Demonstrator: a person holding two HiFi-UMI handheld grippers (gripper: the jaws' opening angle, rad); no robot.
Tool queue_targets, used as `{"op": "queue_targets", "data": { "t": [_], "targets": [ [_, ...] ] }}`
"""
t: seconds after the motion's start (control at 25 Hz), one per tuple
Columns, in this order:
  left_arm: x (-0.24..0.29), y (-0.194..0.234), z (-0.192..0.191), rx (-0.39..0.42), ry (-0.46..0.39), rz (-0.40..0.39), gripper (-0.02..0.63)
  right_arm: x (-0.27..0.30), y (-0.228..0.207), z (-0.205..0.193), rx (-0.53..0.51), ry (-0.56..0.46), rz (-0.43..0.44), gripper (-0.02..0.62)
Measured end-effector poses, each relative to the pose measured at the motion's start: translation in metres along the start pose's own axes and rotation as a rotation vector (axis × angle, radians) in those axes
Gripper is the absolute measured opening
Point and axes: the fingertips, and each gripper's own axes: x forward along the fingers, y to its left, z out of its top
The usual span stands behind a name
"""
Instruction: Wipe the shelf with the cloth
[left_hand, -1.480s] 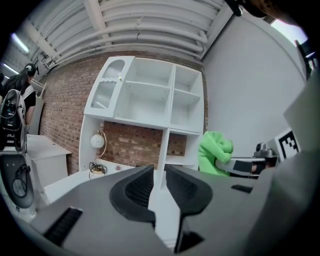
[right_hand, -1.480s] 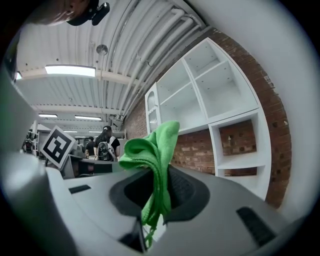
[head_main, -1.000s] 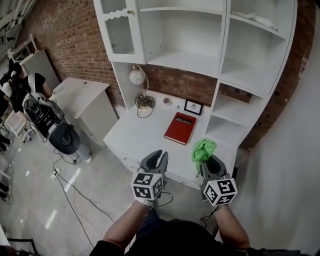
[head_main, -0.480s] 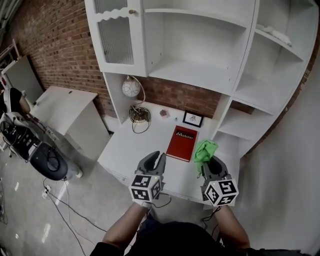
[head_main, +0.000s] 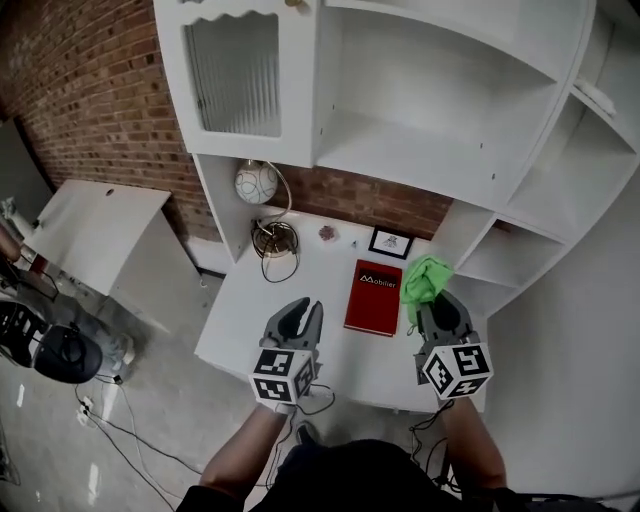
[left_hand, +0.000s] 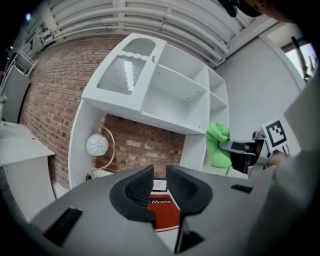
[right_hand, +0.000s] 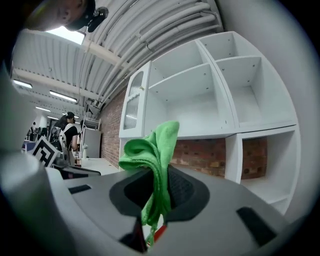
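Note:
A crumpled green cloth (head_main: 425, 279) sticks up from my right gripper (head_main: 437, 306), which is shut on it above the desk's right side, next to a red book (head_main: 374, 297). In the right gripper view the cloth (right_hand: 150, 150) hangs between the jaws of the gripper (right_hand: 160, 176), with the white shelf unit (right_hand: 200, 120) ahead. My left gripper (head_main: 299, 314) hovers over the desk's front, jaws a narrow gap apart and holding nothing. Its own view shows the gripper (left_hand: 160, 173), the book (left_hand: 161, 202) through the gap, and the cloth (left_hand: 217, 145) to the right. The wide shelf board (head_main: 430, 160) stands bare.
On the white desk (head_main: 245, 305) stand a globe lamp (head_main: 256, 183) with a coiled cable, a small picture frame (head_main: 391, 243) and a few tiny objects. A glazed cabinet door (head_main: 235, 75) is at upper left. A low white table (head_main: 85, 215) and floor cables lie left.
Both grippers have moved forward over the desk, closer to the shelf unit. The right one still carries the cloth, now beside the book. The head view has shifted nearer and upward.

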Motion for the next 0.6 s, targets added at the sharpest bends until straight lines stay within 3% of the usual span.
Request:
{"op": "queue_targets", "data": {
  "t": [0.28, 0.6],
  "targets": [
    [0.016, 0.021, 0.029, -0.009, -0.040, -0.004, 0.075, 0.041, 0.010, 0.029, -0.075, -0.021, 0.045, 0.058],
    [0.019, 0.012, 0.065, 0.054, -0.078, 0.075, 0.075, 0.078, -0.010, 0.118, -0.198, -0.164, 0.145, 0.058]
  ]
}}
